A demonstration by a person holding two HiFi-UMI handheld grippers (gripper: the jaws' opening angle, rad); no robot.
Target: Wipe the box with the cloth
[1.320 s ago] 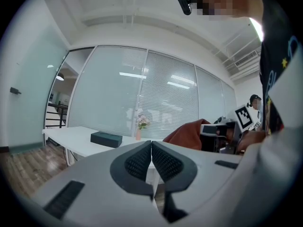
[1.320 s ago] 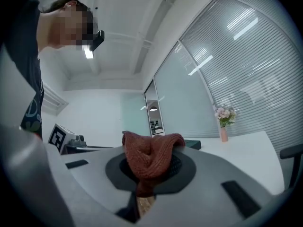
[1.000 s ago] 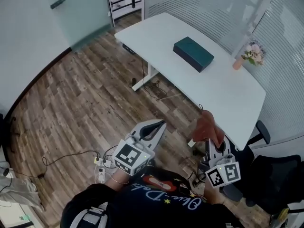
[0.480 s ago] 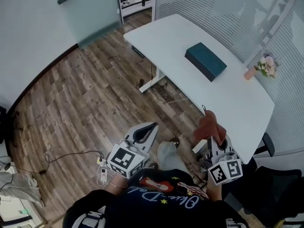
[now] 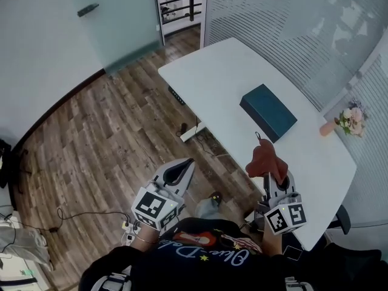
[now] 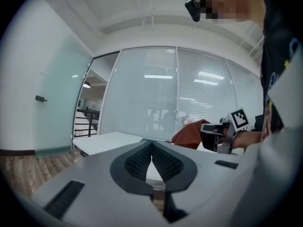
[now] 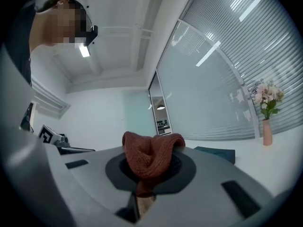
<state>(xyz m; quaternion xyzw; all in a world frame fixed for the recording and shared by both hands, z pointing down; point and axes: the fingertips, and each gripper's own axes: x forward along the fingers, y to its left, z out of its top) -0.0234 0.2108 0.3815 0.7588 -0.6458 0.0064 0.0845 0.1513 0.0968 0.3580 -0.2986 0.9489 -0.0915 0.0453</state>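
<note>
Between the jaws of the right gripper [image 7: 149,170], a rust-red cloth [image 7: 150,156] sits clamped, bunched above them. The left gripper [image 6: 151,158] has its jaws pressed together, empty. Well ahead, the dark teal box [image 5: 268,112] lies on the white table [image 5: 223,80].

office, white desk [image 5: 218,83], glass partition walls [image 5: 273,23]

- Cloth [image 5: 265,160]: rust-red, ribbed knit.
- Box [image 5: 268,112]: plain dark teal.
- Bench [image 5: 224,80]: white.
- Floor [image 5: 103,138]: streaky brown and grey wood planks.
- Flowers [image 5: 351,117]: pink and white.
- Vase [image 5: 328,128]: peach.
</note>
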